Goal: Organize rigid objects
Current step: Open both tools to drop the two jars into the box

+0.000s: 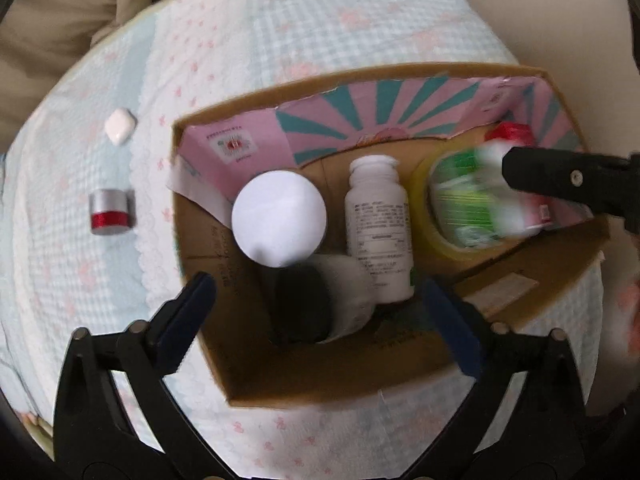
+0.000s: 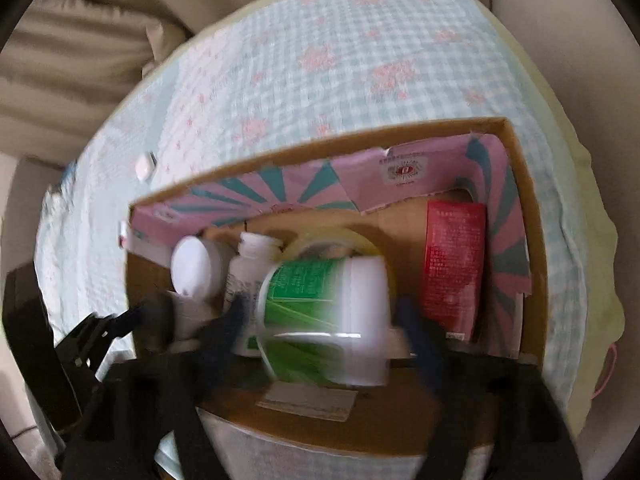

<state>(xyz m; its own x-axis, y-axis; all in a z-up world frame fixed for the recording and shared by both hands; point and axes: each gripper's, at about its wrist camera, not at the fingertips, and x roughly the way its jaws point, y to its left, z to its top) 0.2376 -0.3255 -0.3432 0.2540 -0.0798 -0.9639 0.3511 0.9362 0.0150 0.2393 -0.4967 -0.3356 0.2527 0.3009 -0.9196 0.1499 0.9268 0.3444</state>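
An open cardboard box (image 1: 332, 380) (image 2: 524, 184) with a pink and teal lining sits on a checked quilt. Inside lie a round white lid (image 1: 279, 219) (image 2: 195, 265), a white pill bottle (image 1: 379, 227) (image 2: 248, 264), a black-capped jar (image 1: 304, 304), a tape roll (image 1: 420, 200) and a red packet (image 2: 454, 268). My right gripper (image 2: 324, 316) is shut on a green-labelled white bottle (image 2: 320, 312) (image 1: 468, 200), held over the tape roll inside the box. My left gripper (image 1: 320, 304) is open and empty above the box's near side.
A silver and red can (image 1: 110, 212) and a small white case (image 1: 120, 126) (image 2: 145, 165) lie on the quilt (image 1: 280, 40) left of the box. Beige cushions (image 2: 80, 60) border the quilt at the back.
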